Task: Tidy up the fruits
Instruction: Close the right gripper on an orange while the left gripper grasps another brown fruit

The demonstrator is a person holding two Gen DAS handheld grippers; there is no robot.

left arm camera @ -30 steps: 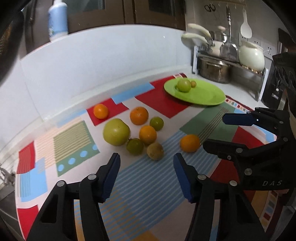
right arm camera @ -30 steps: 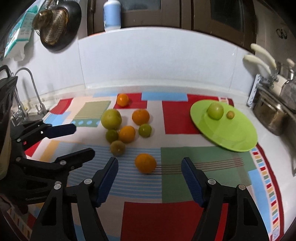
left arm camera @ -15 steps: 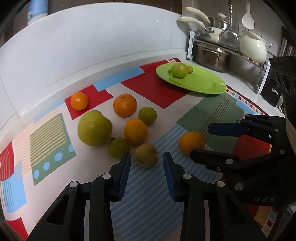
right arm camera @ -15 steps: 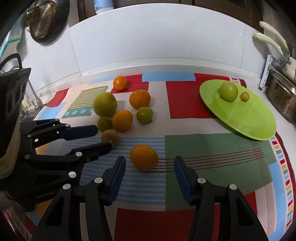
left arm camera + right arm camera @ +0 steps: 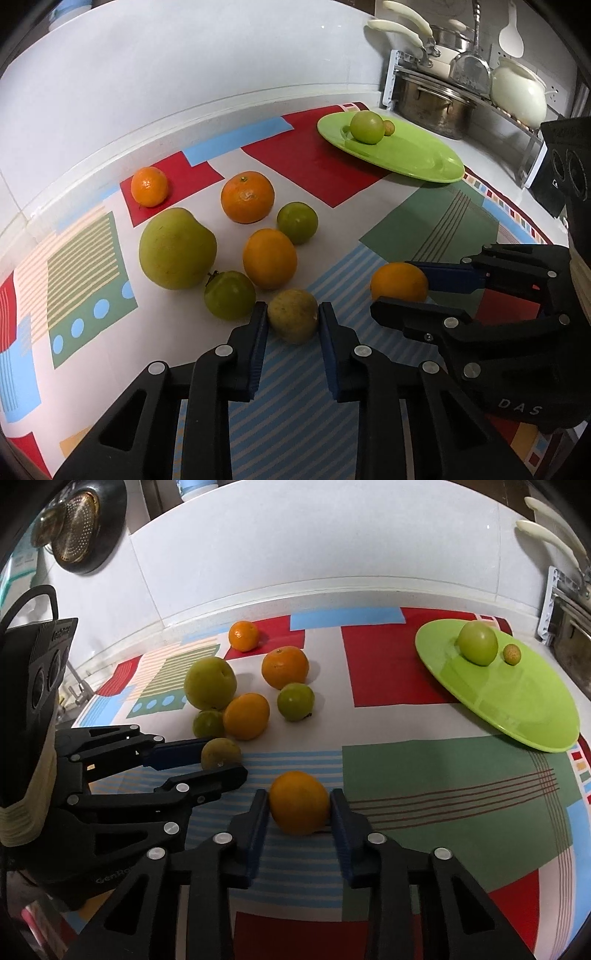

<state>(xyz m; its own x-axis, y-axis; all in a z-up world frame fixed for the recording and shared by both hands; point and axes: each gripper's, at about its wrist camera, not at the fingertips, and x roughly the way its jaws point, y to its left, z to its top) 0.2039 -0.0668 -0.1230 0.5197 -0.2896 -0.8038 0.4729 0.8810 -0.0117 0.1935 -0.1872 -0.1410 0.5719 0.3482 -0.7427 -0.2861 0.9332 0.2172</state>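
Kitchen counter, patchwork mat (image 5: 436, 218), green plate (image 5: 424, 162) at far right corner. Step: grasp. Left gripper (image 5: 292, 321) clamped on brownish fruit (image 5: 292, 320), right gripper (image 5: 298, 805) clamped on orange (image 5: 298, 802), both near mat's front edge. Next, likely: lift clear, carry to plate. Fruits roundish, no clear long axis.

A home kitchen: a white tiled wall backs the counter, a metal rack (image 5: 517, 122) at far right holds a steel pot (image 5: 432, 105) and white ceramic pot (image 5: 519, 92), and a brass-coloured strainer (image 5: 75, 528) hangs far left.
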